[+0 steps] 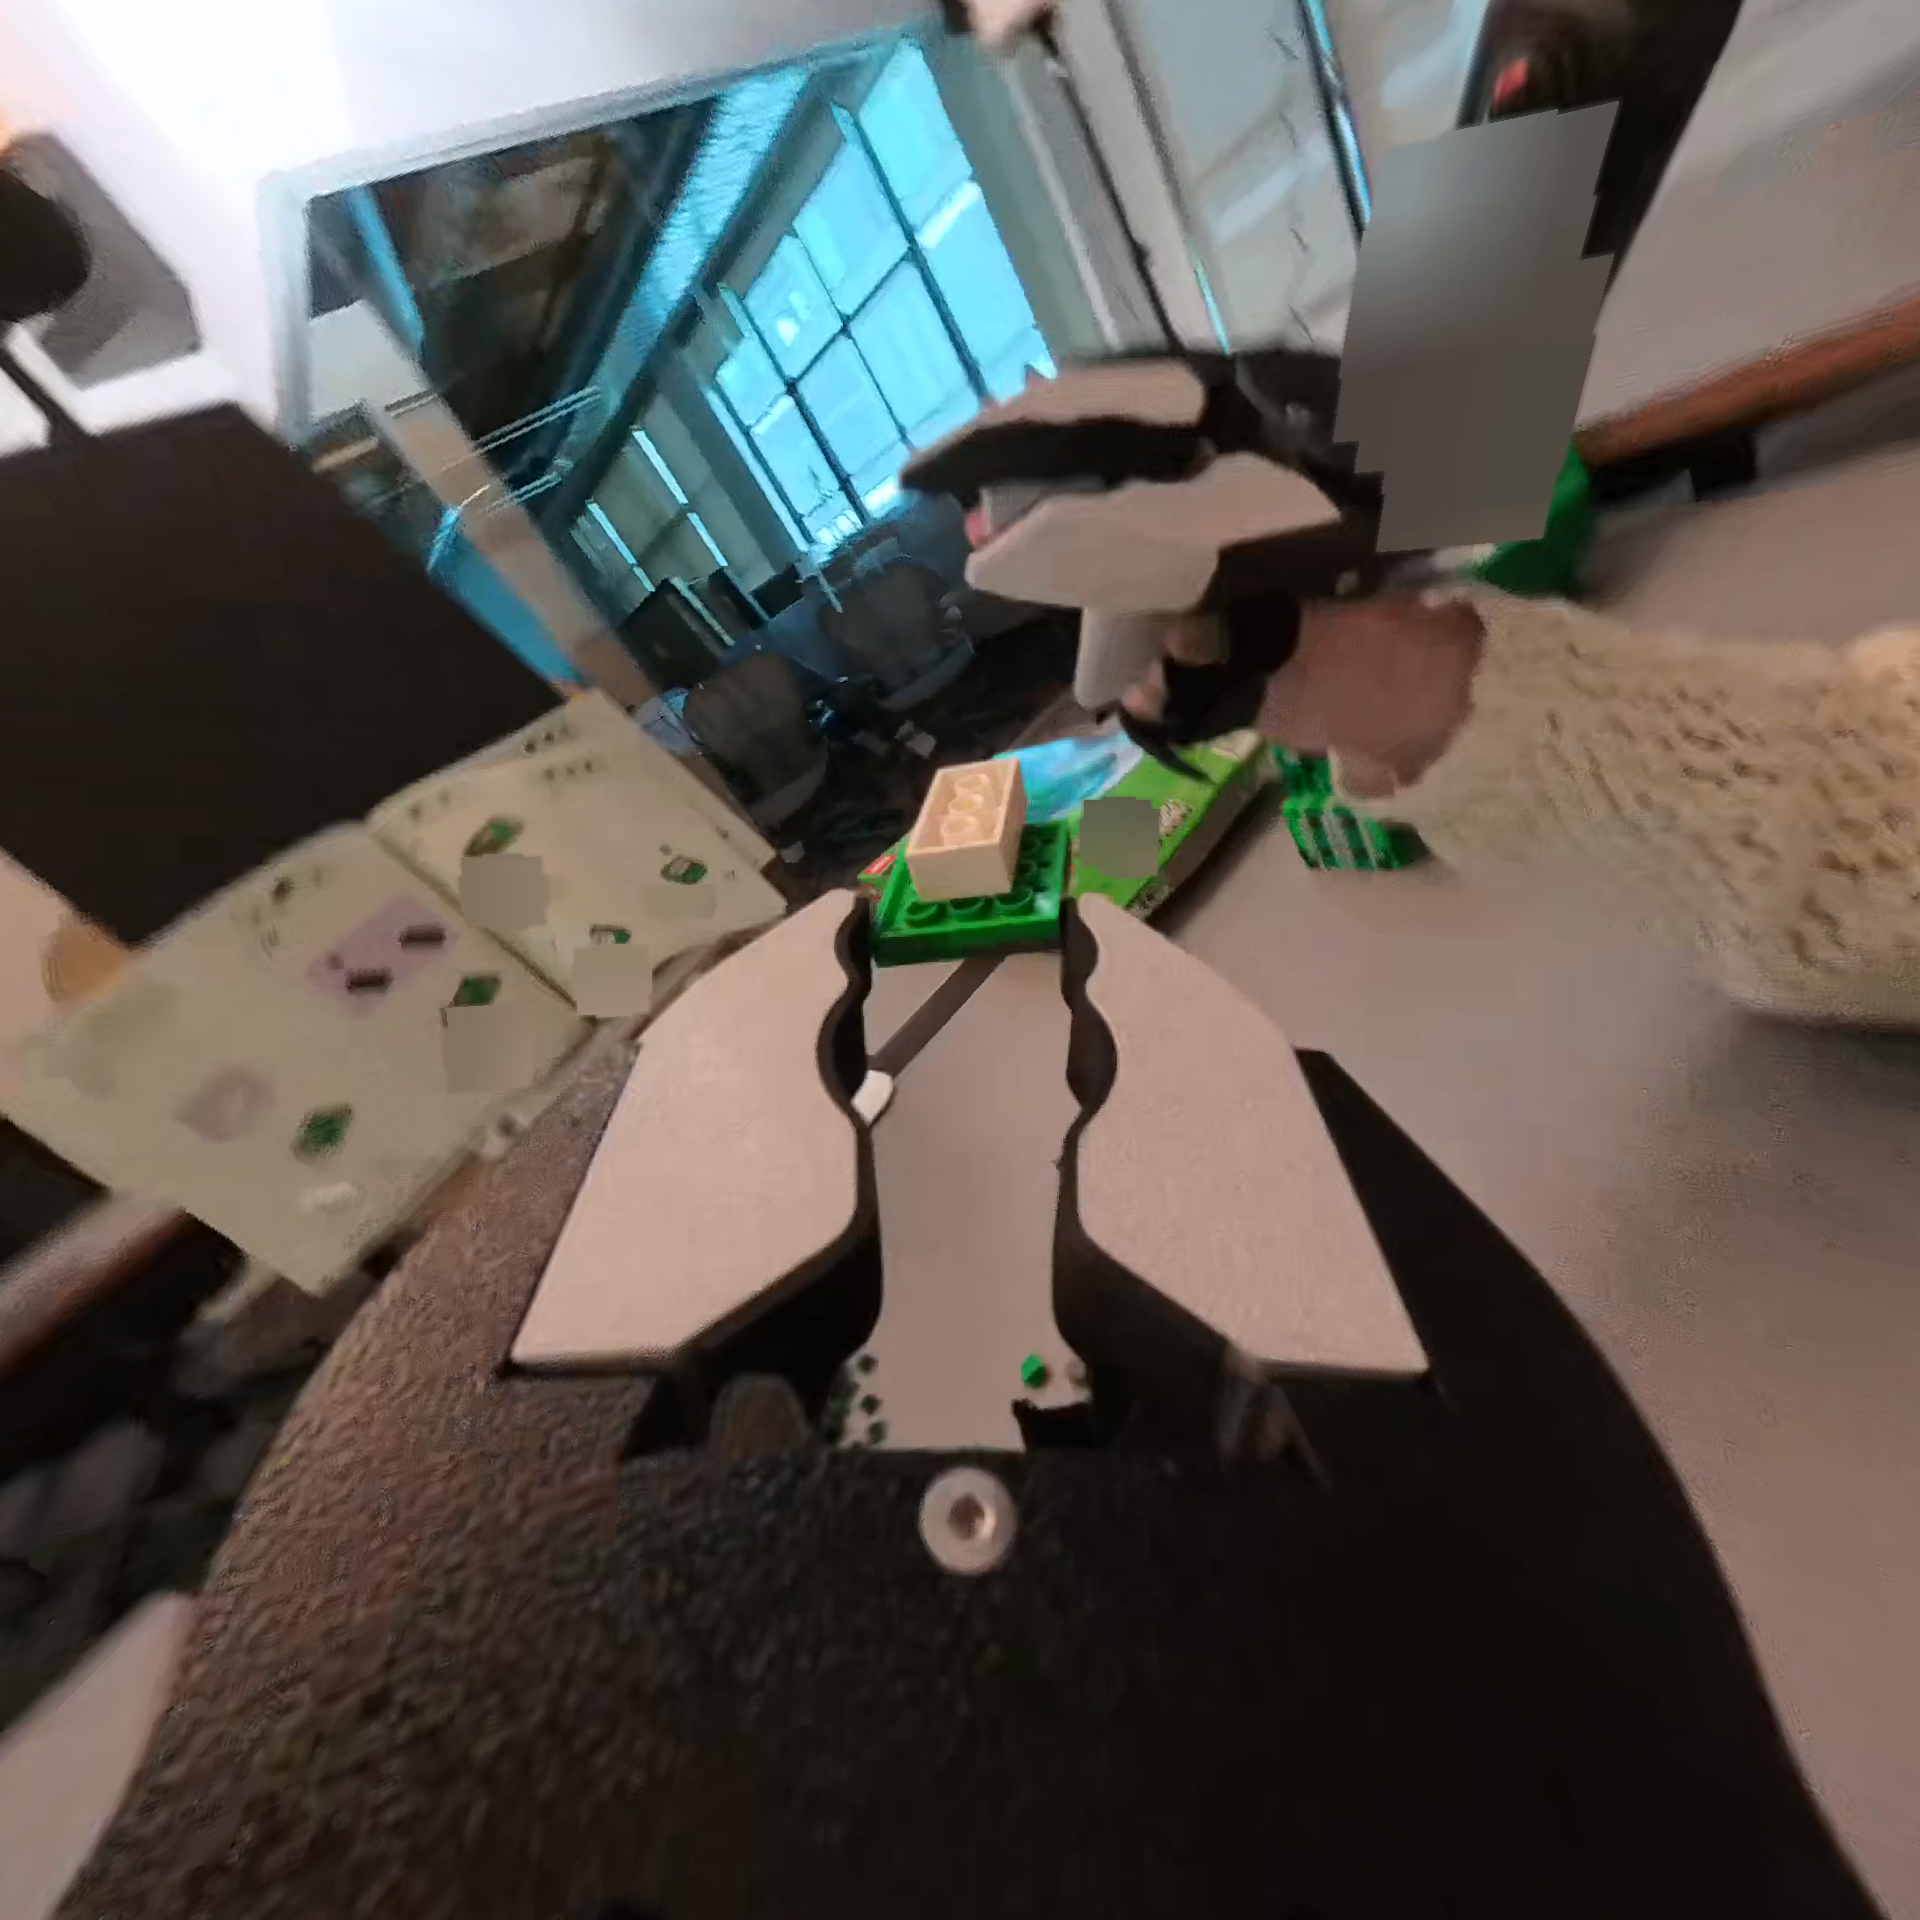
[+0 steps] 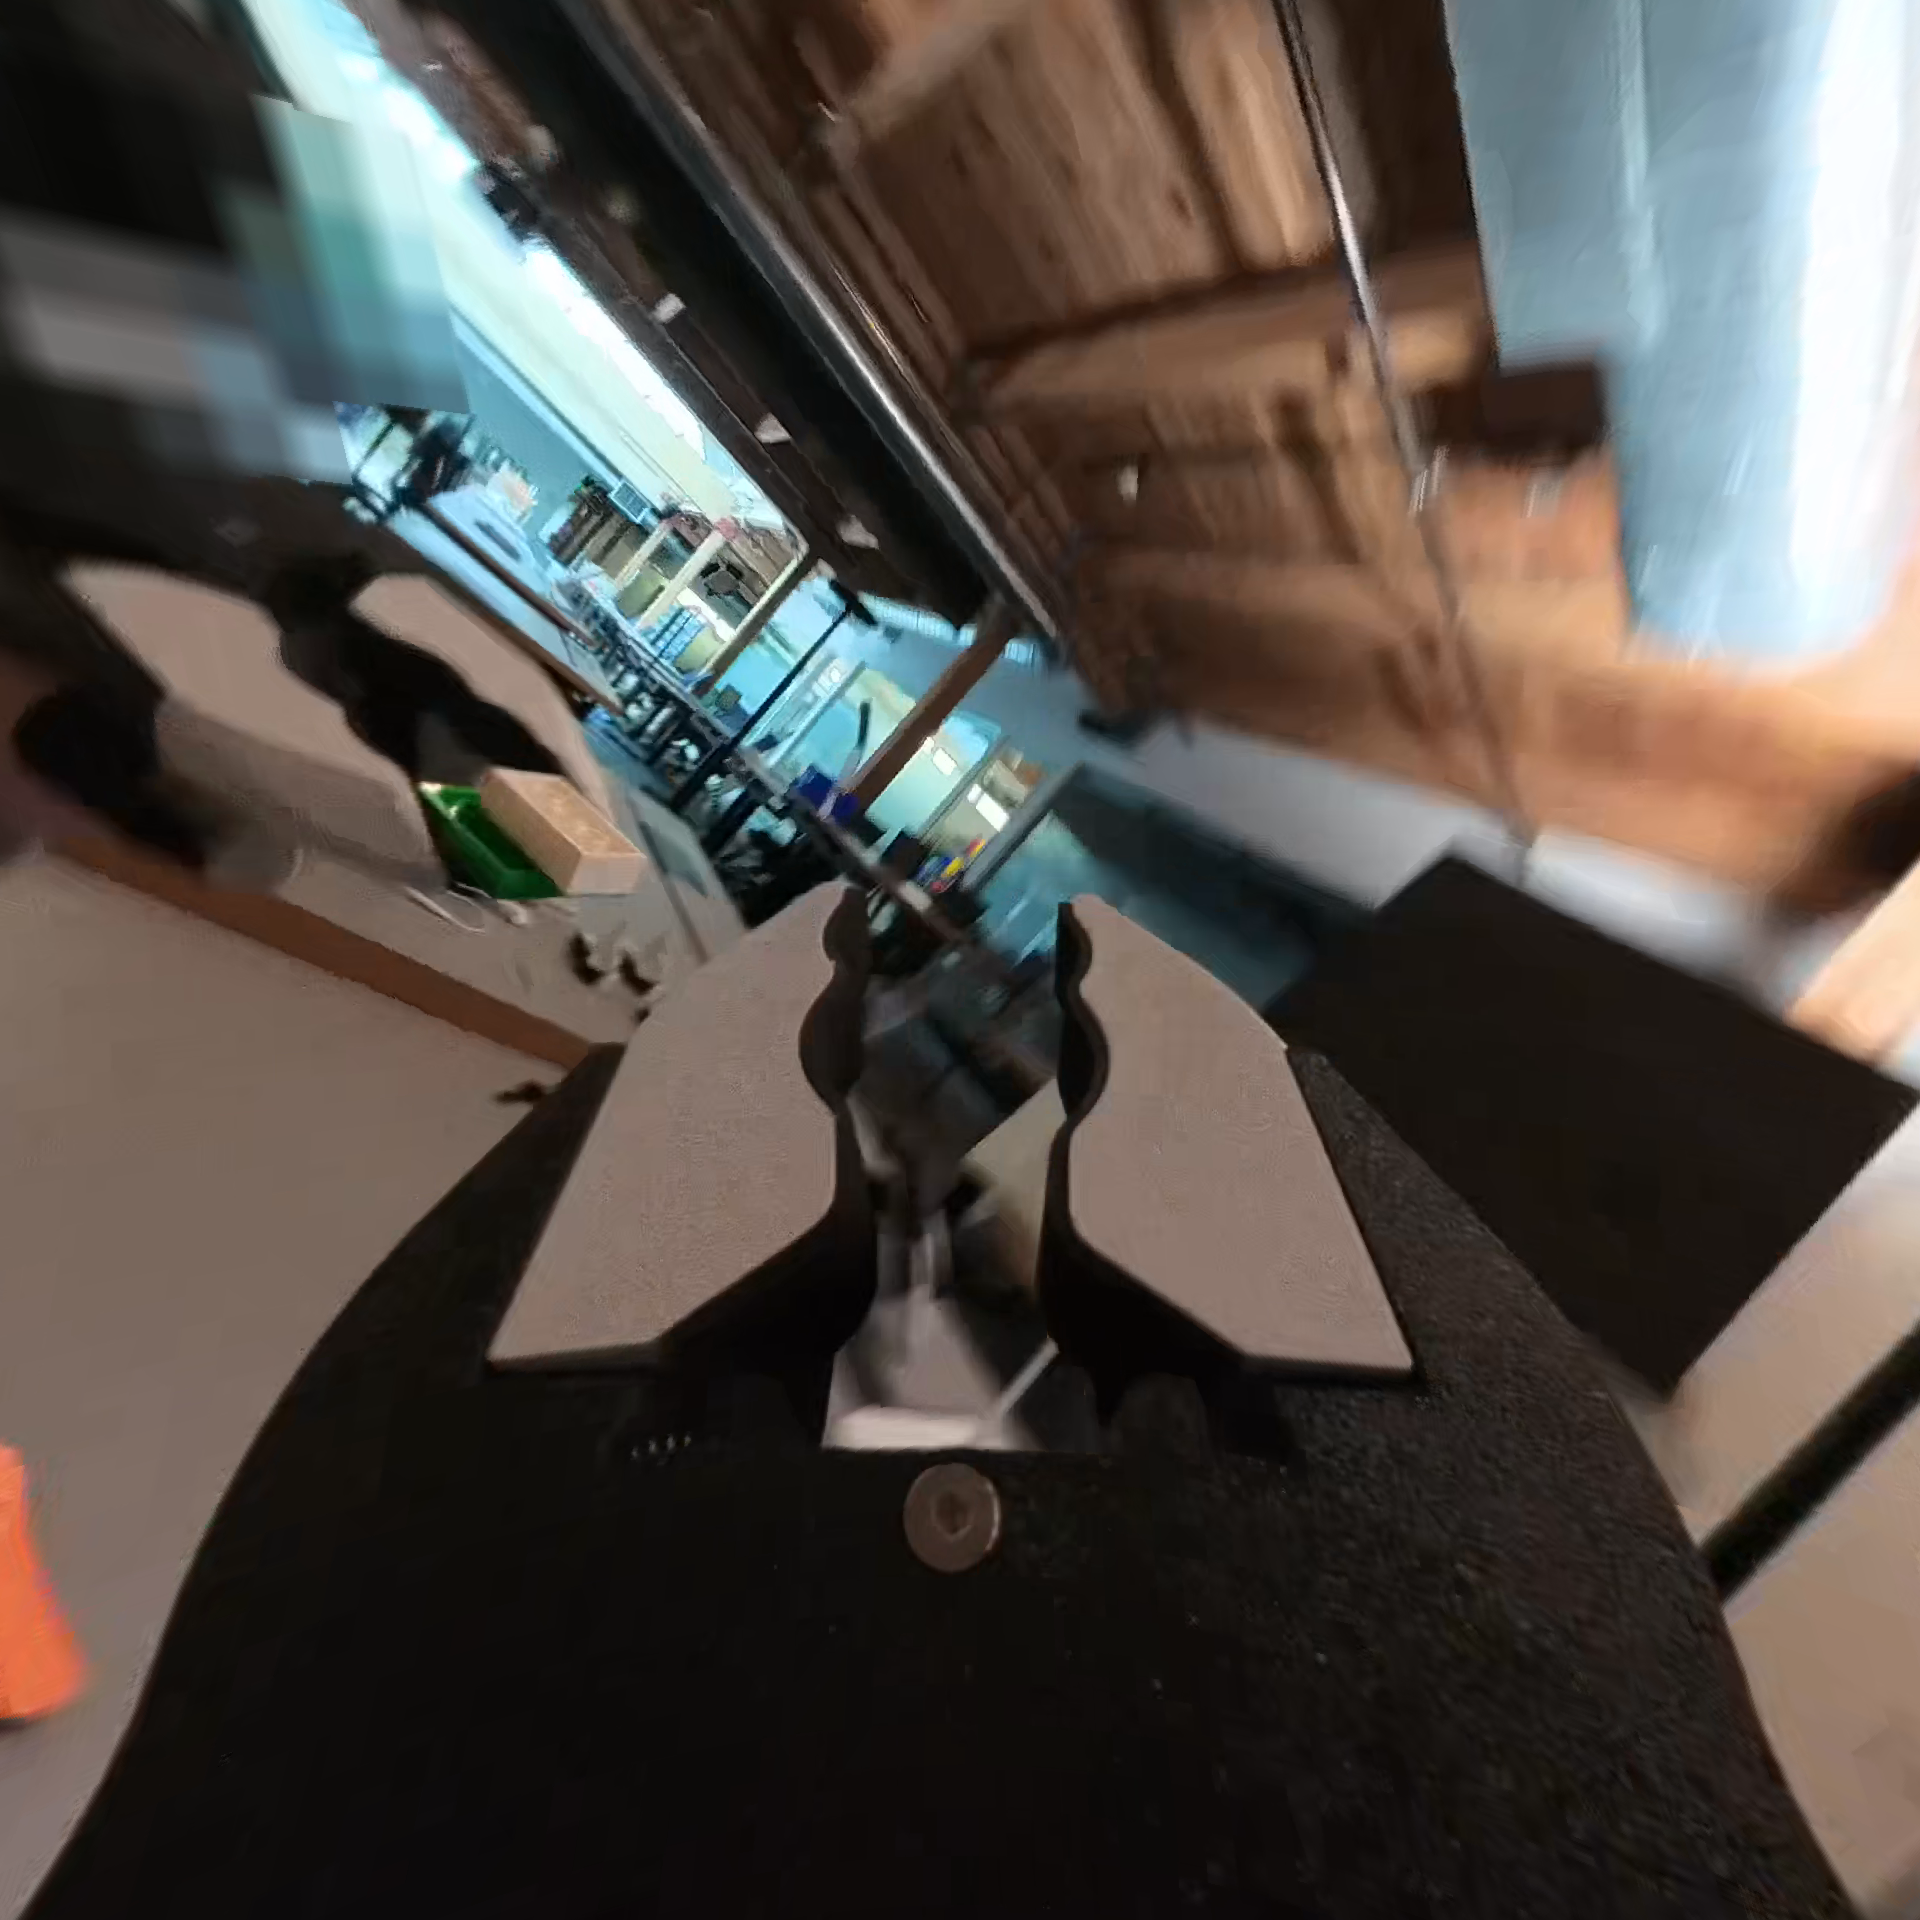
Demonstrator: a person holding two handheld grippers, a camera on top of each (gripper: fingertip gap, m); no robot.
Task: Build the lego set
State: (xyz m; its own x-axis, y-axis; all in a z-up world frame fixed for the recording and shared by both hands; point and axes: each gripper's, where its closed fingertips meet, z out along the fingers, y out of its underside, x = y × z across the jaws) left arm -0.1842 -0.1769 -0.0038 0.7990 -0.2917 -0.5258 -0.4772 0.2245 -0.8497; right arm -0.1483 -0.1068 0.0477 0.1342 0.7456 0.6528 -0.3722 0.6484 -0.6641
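My left gripper (image 1: 964,925) is shut on a green lego plate (image 1: 971,920), gripping it by its two side edges. A white brick (image 1: 968,840) sits on top of the plate. The right gripper (image 1: 1091,478) hangs above and behind the plate, held by a hand in a cream sleeve. In the right wrist view my right gripper (image 2: 961,925) is open and empty and points out into the room. The left gripper (image 2: 312,675) shows there at upper left, with the green plate (image 2: 483,842) and the white brick (image 2: 566,831) at its tips.
An open instruction booklet (image 1: 416,935) lies at the left on the grey table (image 1: 1558,1091). A green lego box (image 1: 1174,821) and loose green pieces (image 1: 1345,836) lie behind the plate. An orange object (image 2: 31,1621) stands at the table's left. A black mat (image 2: 1558,1091) lies to the right.
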